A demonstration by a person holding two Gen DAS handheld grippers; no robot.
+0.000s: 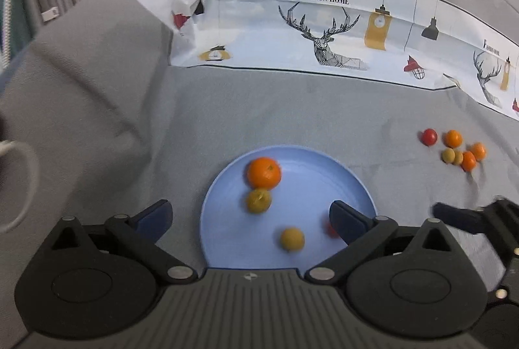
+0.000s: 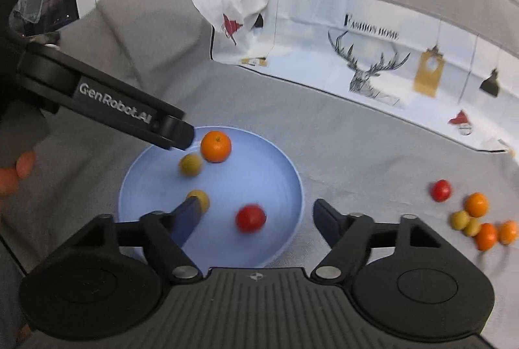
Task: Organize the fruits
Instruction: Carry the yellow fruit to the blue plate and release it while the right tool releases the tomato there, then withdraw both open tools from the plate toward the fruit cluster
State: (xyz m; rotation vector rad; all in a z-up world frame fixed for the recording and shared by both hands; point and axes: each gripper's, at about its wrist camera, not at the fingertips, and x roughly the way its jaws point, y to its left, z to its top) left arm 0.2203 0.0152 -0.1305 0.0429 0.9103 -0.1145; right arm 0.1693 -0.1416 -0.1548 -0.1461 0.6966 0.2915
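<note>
A light blue plate (image 1: 340, 183) (image 2: 279, 173) lies on grey cloth. In it are an orange (image 1: 263, 172) (image 2: 216, 146), two yellow-green fruits (image 1: 258, 200) (image 1: 292, 239) (image 2: 190, 164) (image 2: 200, 197) and a red tomato (image 2: 250, 218), half hidden behind my left finger in the left wrist view (image 1: 330, 229). My left gripper (image 1: 250, 214) is open and empty over the plate's near edge. My right gripper (image 2: 256, 219) is open and empty above the tomato. A loose pile of fruit (image 1: 455, 149) (image 2: 473, 214) lies on the cloth to the right.
A printed white sheet with deer and lamps (image 1: 324, 24) (image 2: 373, 56) stands folded along the back. The left gripper's arm (image 2: 113, 108) reaches over the plate's far left rim. The right gripper shows at the right edge of the left wrist view (image 1: 480, 219).
</note>
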